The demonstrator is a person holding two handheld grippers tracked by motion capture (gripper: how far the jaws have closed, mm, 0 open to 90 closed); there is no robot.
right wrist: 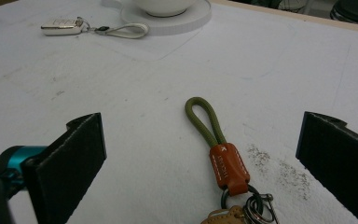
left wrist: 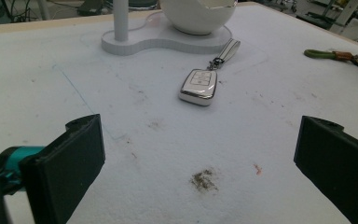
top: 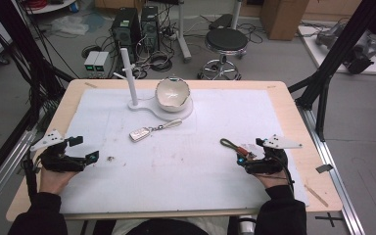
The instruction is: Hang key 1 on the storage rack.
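A white mat (top: pixel 176 171) covers the table (top: pixel 293 105). The left claw (left wrist: pixel 200 149) rests at the near left with its jaws wide apart and nothing between them; a dark smudge (left wrist: pixel 204 180) marks the mat just ahead of it. The right claw (right wrist: pixel 200 149) sits at the near right, jaws likewise spread and empty. Between them on the mat lies an olive cord loop keychain (right wrist: pixel 216 140), with a stitched orange leather tab and metal rings at its near end. Farther off, near the middle, lies a white and silver car key fob (left wrist: pixel 198 86) with a pale strap. Its strap reaches the white stand (top: pixel 149 105), which carries an upright post and a white bowl (top: pixel 173 93).
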